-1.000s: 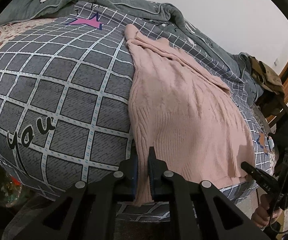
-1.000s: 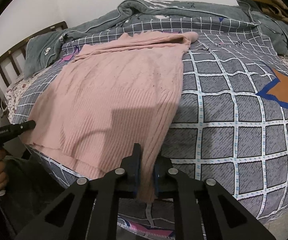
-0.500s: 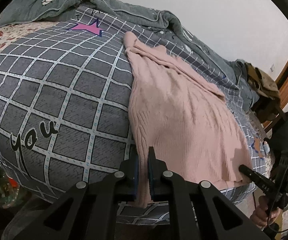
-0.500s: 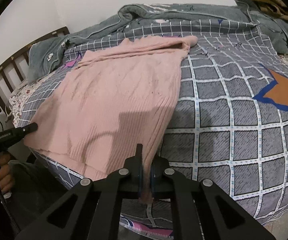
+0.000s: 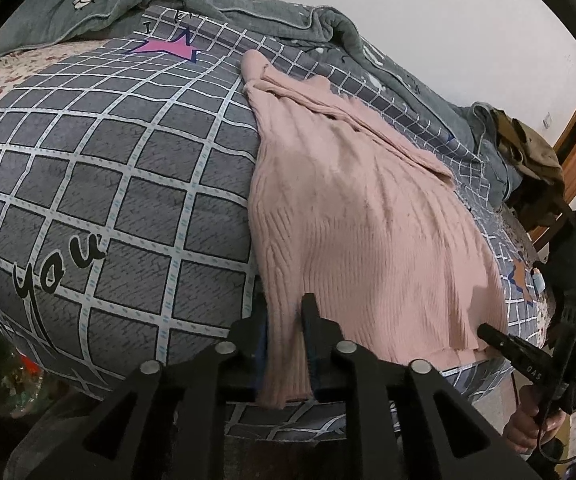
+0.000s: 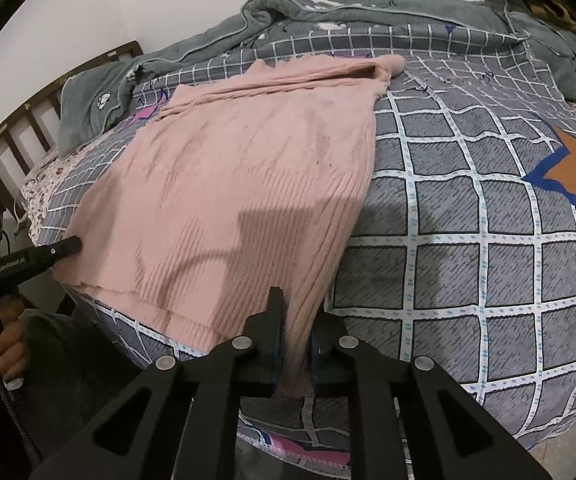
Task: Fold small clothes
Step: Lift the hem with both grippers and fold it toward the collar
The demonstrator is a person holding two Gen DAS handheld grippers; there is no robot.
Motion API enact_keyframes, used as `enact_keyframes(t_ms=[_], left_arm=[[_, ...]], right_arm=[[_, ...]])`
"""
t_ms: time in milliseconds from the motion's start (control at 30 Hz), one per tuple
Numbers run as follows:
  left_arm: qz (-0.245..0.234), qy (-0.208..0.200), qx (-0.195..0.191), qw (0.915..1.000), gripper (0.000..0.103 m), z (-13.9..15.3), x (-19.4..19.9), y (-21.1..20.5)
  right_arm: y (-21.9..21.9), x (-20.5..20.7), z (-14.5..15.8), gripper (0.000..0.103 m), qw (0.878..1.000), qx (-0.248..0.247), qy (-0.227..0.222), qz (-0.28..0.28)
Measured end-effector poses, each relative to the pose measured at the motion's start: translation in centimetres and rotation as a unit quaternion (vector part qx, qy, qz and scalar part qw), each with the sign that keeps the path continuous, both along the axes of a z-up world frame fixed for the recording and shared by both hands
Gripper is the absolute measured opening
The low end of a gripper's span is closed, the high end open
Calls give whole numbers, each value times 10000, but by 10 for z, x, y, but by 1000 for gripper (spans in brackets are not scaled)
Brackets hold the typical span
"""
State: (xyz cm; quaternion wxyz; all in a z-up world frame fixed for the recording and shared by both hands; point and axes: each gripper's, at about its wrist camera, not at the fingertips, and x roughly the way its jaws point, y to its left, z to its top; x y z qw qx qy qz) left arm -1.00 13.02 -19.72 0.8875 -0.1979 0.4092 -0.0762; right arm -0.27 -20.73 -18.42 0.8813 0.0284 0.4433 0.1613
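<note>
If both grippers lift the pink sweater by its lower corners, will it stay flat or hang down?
The pink sweater will probably sag in the middle: its knit already drapes over the bed edge. It looks soft, not stiff, with folds near its top. The left gripper and right gripper pinch only corners, so the ribbed hem may stretch.

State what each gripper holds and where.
Both hold the pink sweater: the left gripper and the right gripper each pinch one near hem corner at the bed's edge.

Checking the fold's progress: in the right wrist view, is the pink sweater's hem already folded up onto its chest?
No, the pink sweater lies spread flat, hem at the bed's near edge.
</note>
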Motion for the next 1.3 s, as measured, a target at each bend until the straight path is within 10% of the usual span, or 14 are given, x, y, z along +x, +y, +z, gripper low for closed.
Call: enact_keyframes(t_ms=[400,767,1300], left_arm=[[-34,-104,-420,9991,8,7,-5,5],[135,-441,-962,9943,7,65,5,24],[191,-806,-1262,9885,7,144,127,31]], right_arm=[[1,-3,10,6,9999,-77,-140,-10],[-18,7,71,5,9921,1169,-438,-126],[-29,115,141,5,9788,1885,-716,-371]])
